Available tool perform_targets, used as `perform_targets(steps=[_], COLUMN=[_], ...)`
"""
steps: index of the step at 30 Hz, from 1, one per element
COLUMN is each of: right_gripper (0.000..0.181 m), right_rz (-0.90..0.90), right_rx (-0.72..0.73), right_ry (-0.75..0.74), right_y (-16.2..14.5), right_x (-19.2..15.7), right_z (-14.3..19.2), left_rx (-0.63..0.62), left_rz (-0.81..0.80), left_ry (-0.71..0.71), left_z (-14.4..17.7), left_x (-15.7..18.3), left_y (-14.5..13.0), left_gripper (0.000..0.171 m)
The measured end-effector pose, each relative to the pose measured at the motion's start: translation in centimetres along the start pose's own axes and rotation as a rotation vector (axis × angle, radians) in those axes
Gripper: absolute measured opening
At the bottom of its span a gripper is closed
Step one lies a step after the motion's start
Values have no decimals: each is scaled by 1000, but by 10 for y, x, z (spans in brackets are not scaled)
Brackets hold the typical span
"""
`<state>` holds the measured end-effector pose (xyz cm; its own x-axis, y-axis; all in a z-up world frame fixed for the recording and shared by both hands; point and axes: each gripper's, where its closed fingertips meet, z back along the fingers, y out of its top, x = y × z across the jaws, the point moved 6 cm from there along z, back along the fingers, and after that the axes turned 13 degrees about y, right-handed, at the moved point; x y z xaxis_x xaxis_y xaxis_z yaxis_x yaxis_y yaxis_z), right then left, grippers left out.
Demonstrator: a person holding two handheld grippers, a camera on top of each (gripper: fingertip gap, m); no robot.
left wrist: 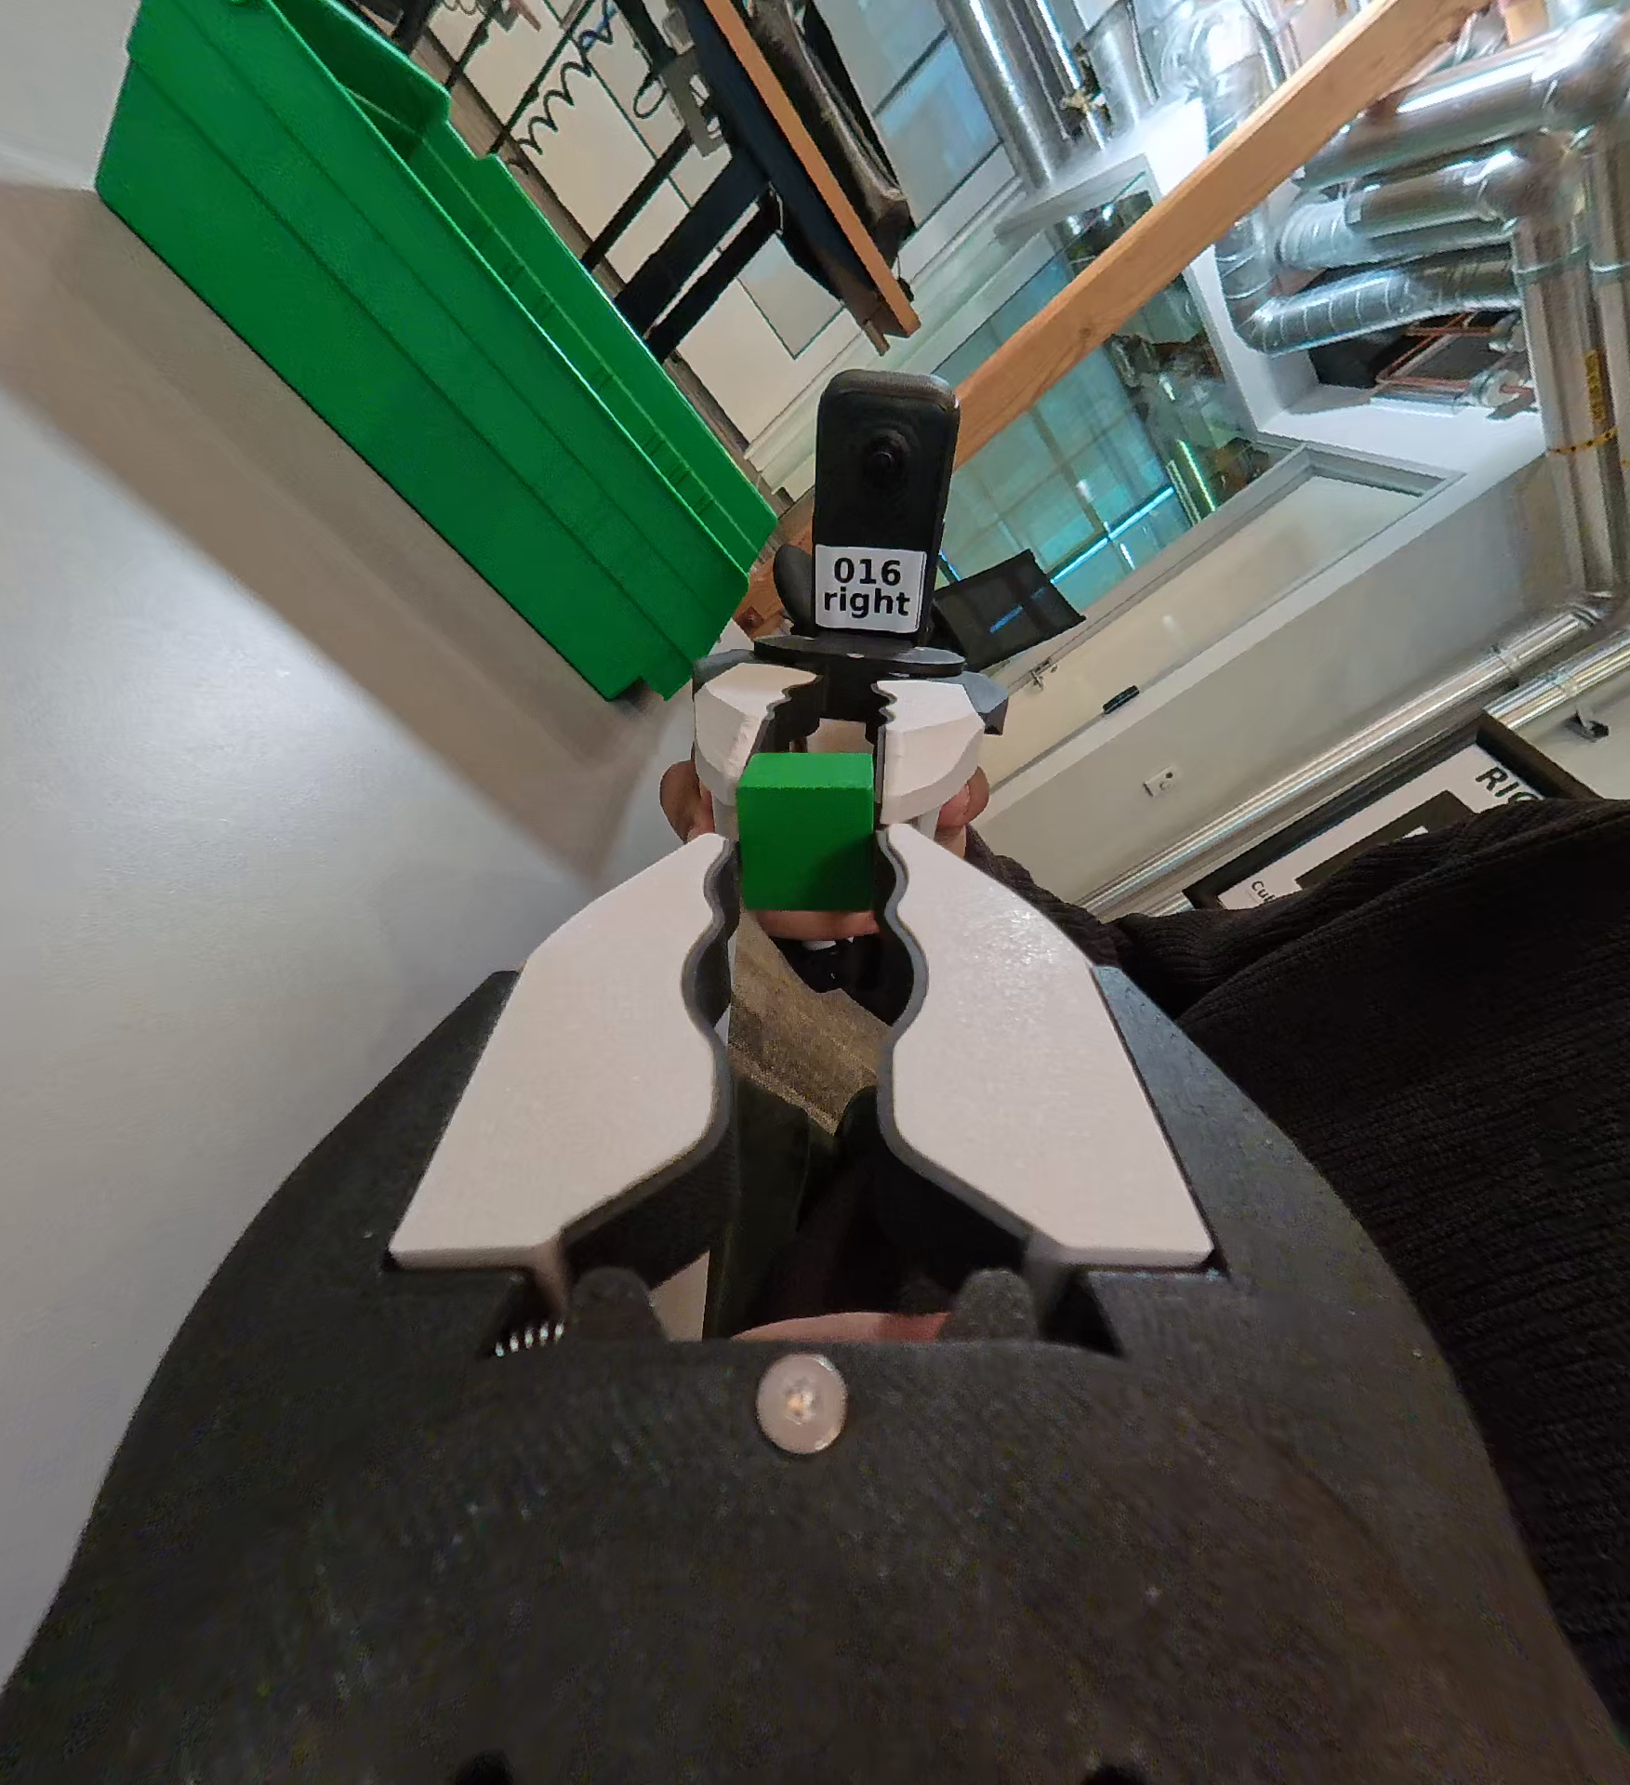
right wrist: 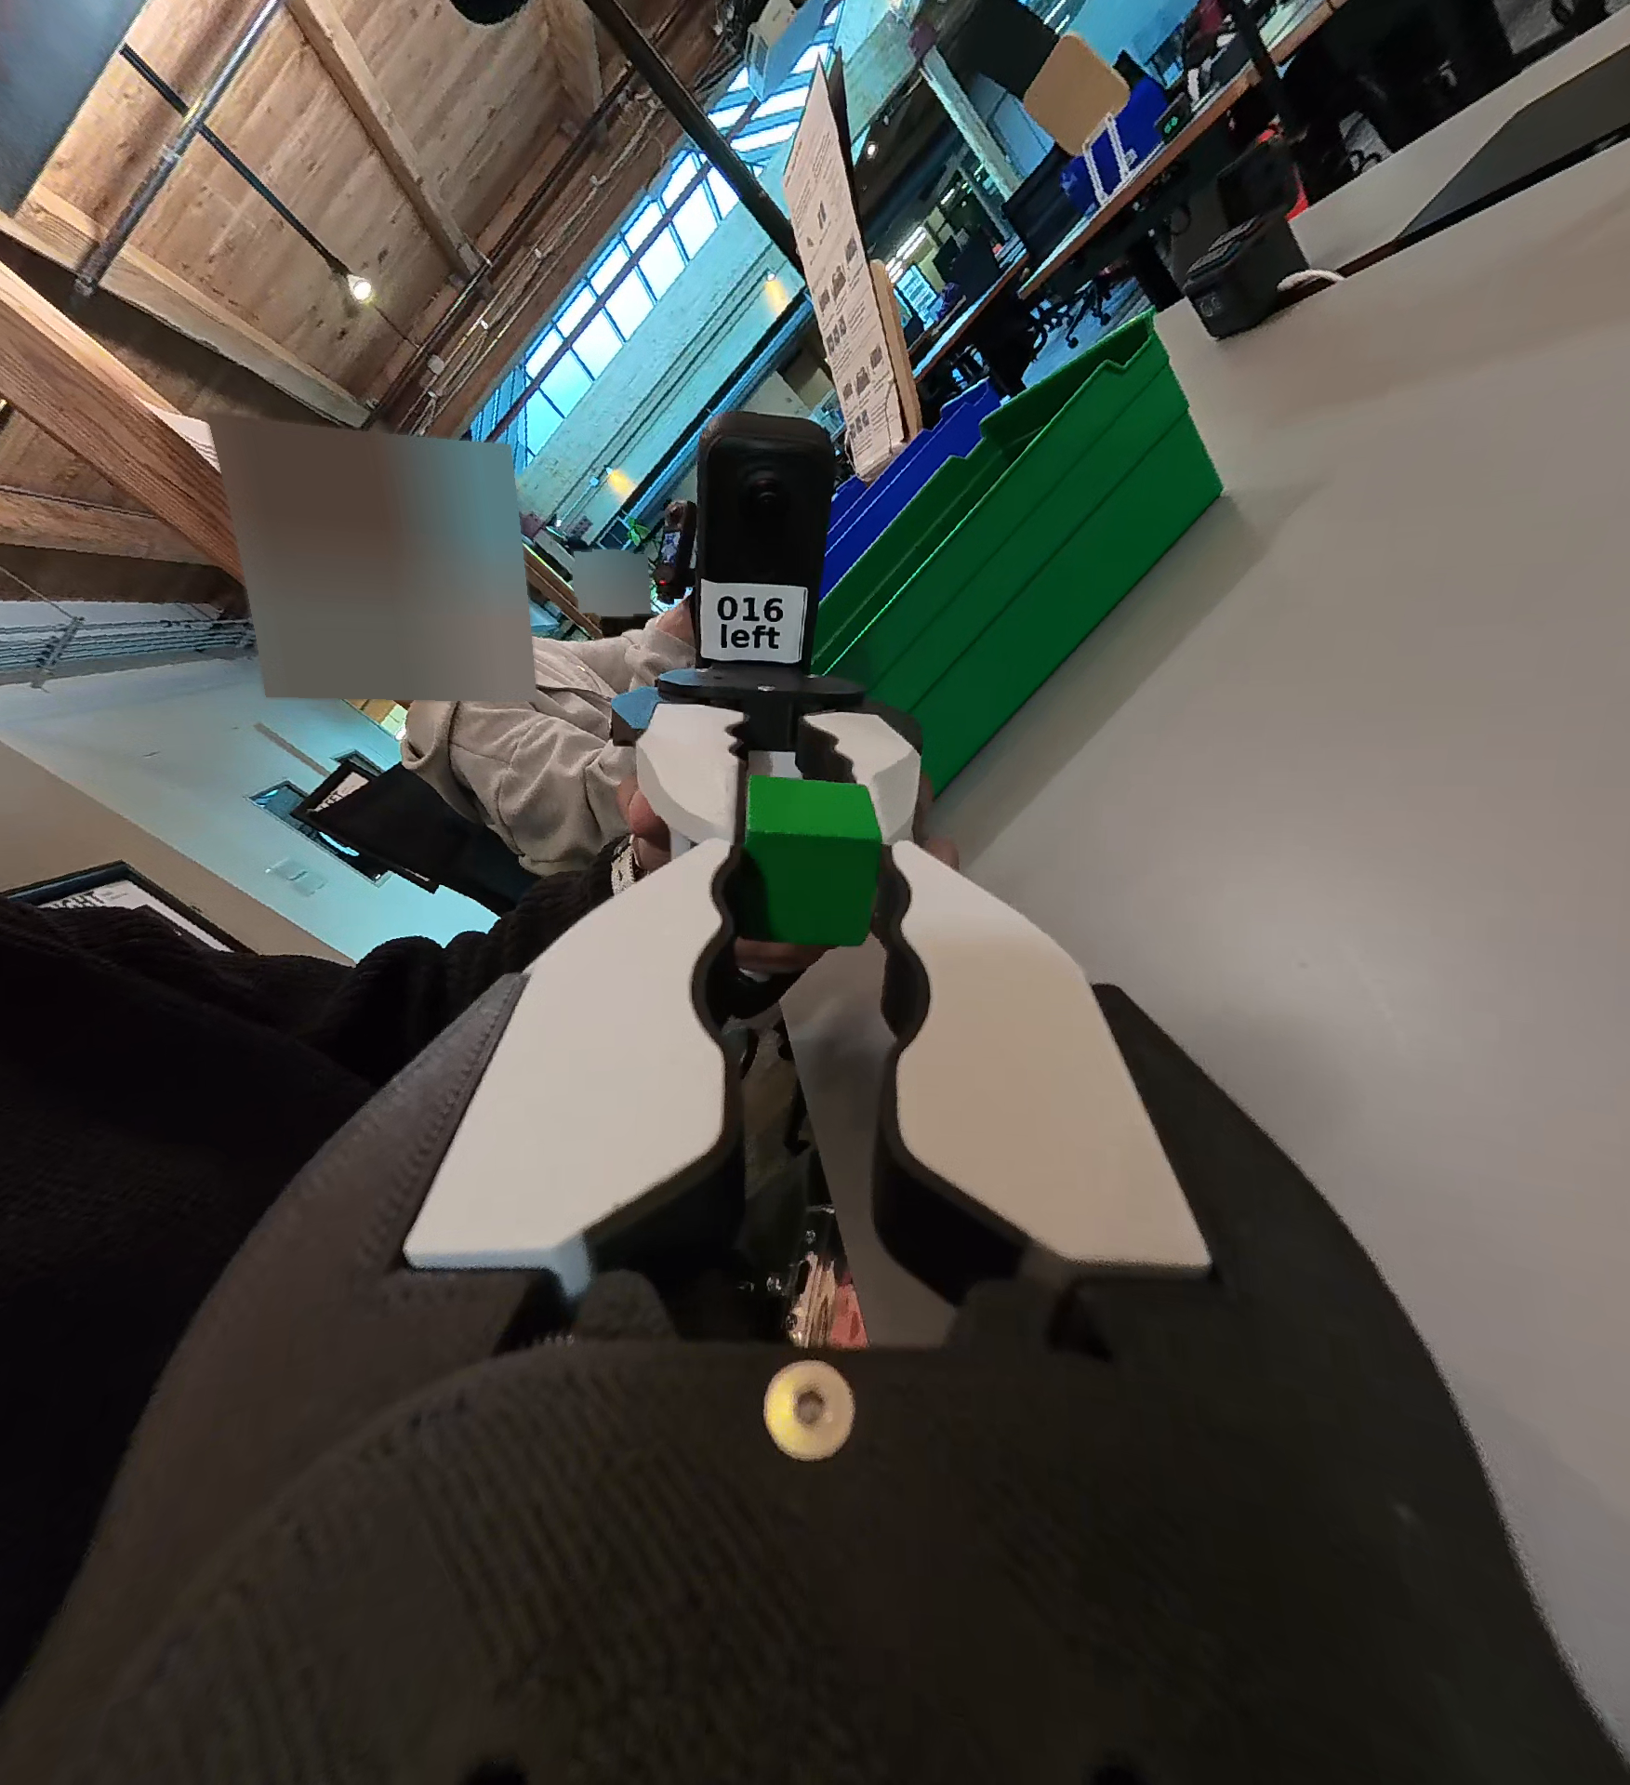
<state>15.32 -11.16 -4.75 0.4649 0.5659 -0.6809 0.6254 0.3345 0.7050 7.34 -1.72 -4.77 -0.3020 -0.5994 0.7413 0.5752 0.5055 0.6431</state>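
The left gripper (left wrist: 806, 860) and the right gripper (right wrist: 806, 884) face each other tip to tip, jaws of both narrowed onto one green cube (left wrist: 806, 831). A black-sleeved arm (left wrist: 1419, 1062) stretches behind; the hands seem wrapped round the handles.

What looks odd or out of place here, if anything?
One thing stands out: both grippers meet nose to nose on one small green cube, held in the air above the white table. The left gripper and right gripper each have fingers at its sides. Nothing looks spilled or broken; the green bin sits upright.
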Motion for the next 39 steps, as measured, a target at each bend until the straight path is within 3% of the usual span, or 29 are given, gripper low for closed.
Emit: perform_targets(steps=[11, 17, 24, 33, 39], right_gripper=[27, 38, 26, 25, 25], right_rz=[19, 5, -1, 26, 69], right_rx=[34, 49, 45, 23, 35], right_ry=[-5, -28, -8, 1, 10], right_y=[0, 1, -1, 0, 3], right_x=[0, 3, 1, -2, -8], right_z=[-1, 0, -1, 0, -1], left_rx=[20, 53, 45, 39, 63], left_rz=[-32, -33, -34, -37, -49], left_ry=[24, 35, 33, -1, -23], left_z=[1, 5, 3, 3, 3], left_x=[0, -2, -1, 1, 6], left_y=[2, 7, 5, 3, 4], left_gripper=[26, 26, 26, 26, 47])
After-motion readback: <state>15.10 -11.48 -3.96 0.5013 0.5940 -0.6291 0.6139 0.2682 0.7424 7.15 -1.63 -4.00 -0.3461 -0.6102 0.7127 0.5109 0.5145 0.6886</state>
